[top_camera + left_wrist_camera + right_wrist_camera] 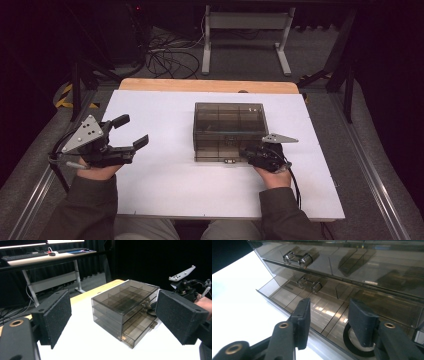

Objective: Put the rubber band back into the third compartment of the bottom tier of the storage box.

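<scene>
A smoky transparent drawer box with three drawers stands in the middle of the white tabletop. Its bottom drawer is pulled out toward me. My right gripper hovers at the drawer's right end, its jaws apart over the open compartments in the right gripper view. A black ring lies flat in the drawer under the right-hand jaw, and nothing is pinched between the pads. My left gripper rests on the table well left of the box, jaws wide and empty.
Clear handles sit on the upper drawer fronts. A wooden strip runs along the table's far edge. Beyond it are a white desk frame and cables on the floor. Bare white tabletop lies left and in front of the box.
</scene>
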Demonstrator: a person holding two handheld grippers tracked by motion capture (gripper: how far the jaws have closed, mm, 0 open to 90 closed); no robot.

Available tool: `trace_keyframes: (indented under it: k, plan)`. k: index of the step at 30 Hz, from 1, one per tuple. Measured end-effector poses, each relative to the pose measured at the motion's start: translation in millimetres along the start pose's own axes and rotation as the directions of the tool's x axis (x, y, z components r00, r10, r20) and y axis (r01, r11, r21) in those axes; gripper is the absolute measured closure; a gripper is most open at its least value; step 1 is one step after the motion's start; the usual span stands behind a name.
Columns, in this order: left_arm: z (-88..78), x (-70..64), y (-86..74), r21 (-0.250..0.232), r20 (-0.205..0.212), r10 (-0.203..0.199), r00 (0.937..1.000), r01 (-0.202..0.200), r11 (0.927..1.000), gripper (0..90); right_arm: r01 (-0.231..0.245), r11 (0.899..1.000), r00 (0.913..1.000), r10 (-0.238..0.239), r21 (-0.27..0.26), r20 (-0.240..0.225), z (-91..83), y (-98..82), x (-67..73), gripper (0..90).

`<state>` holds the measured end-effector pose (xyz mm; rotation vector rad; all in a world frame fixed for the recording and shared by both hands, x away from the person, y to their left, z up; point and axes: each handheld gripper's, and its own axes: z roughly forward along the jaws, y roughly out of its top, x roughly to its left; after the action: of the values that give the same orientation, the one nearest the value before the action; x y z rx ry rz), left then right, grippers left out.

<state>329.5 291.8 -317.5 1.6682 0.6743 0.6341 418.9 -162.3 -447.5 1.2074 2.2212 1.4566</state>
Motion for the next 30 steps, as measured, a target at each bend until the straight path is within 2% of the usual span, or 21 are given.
trace_keyframes:
  k: [18, 30]
  plan:
    - [-1.8, -0.4, 0.8, -0.003, -0.004, 0.003, 1.0, -0.003, 1.0, 14.2, 0.031, 0.999, 0.9995, -0.031, -0.028, -0.01, -5.5, 4.6, 5.6, 40.2]
    - [-4.2, 0.5, 0.4, -0.006, -0.011, -0.002, 0.9999, 0.001, 1.0, 14.2, 0.048, 0.998, 0.9978, -0.05, -0.043, -0.043, -6.0, 7.9, 9.7, 32.8]
